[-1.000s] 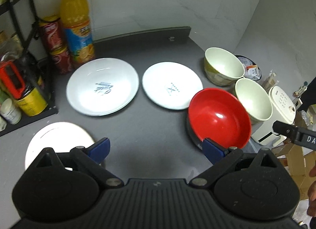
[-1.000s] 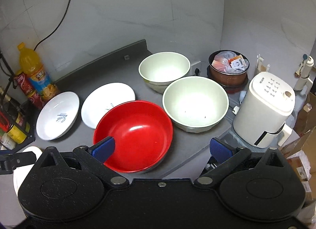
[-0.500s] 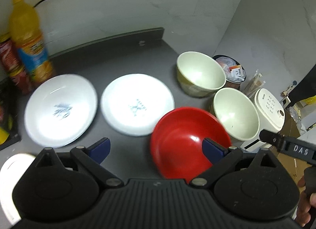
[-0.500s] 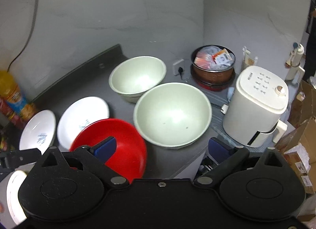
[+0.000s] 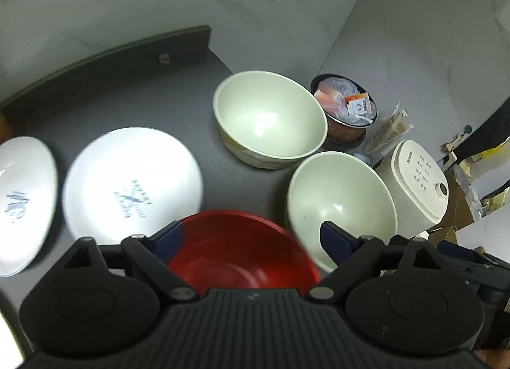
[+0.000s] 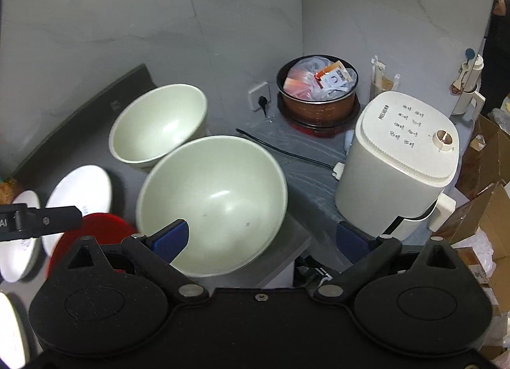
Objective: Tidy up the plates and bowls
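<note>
On the dark grey counter [image 5: 127,91] a red bowl [image 5: 242,248] sits just below my open left gripper [image 5: 251,236], framed by its blue-tipped fingers. Right of it stands a cream bowl [image 5: 341,206], and a second cream bowl [image 5: 271,117] stands farther back. Two white plates [image 5: 130,181] [image 5: 22,203] lie to the left. In the right wrist view my right gripper [image 6: 261,238] hangs open over the near cream bowl [image 6: 210,203] at the counter's corner. Behind it is the far cream bowl [image 6: 159,123], with the red bowl [image 6: 95,228] and a plate [image 6: 79,190] at left. Neither gripper holds anything.
A white appliance [image 6: 398,171] stands on a lower ledge right of the bowls, its cable [image 6: 287,152] running to a wall socket [image 6: 259,99]. A brown pot full of packets [image 6: 318,88] sits in the corner. Cardboard boxes [image 6: 487,177] fill the far right.
Both grippers have swung to the right, away from the plates and bottles. The left one now hangs over the red bowl and the right one over the near cream bowl. Both stay open.
</note>
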### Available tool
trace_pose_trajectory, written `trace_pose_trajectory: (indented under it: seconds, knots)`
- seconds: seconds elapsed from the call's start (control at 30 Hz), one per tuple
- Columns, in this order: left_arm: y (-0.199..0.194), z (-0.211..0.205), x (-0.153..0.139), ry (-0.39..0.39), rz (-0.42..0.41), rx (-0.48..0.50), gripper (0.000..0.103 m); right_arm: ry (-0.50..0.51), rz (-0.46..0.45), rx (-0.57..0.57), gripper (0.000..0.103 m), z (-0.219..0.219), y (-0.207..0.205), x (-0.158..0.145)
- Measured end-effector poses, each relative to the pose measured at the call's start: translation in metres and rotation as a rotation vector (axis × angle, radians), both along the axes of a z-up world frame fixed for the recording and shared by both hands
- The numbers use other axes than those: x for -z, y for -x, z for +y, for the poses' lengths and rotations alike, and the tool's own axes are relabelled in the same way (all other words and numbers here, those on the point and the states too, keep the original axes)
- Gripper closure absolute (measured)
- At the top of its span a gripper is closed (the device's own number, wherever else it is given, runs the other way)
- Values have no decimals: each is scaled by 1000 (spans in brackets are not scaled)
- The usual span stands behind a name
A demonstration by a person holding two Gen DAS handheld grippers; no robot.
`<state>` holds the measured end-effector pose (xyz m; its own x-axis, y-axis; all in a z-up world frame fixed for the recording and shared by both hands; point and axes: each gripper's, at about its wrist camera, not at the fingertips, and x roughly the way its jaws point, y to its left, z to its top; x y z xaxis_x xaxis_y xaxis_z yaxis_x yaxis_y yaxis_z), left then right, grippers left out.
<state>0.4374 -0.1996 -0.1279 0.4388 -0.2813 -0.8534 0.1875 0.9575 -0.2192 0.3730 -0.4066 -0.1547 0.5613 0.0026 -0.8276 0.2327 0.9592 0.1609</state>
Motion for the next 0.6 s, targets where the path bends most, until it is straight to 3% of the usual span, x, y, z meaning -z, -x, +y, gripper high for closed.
trace_pose_trajectory:
  seconds: [0.1, 0.2, 0.33, 0.5, 0.6]
  knots:
    - [-12, -18, 9, -2, 6, 20, 14, -24, 15, 1, 4, -9, -11, 11]
    - [-24, -32, 20, -6, 40, 24, 27, -45, 31, -9, 5, -15, -21, 21]
    - [-34, -44, 30, -27, 45, 27, 38, -66, 64, -16, 23, -23, -29, 35]
    - [-48, -51, 46, -54, 89, 5, 53, -120, 96, -29, 35, -31, -36, 48]
    - [-53, -55, 53, -68, 94, 0, 54, -146, 105, -45, 41, -33, -40, 55]
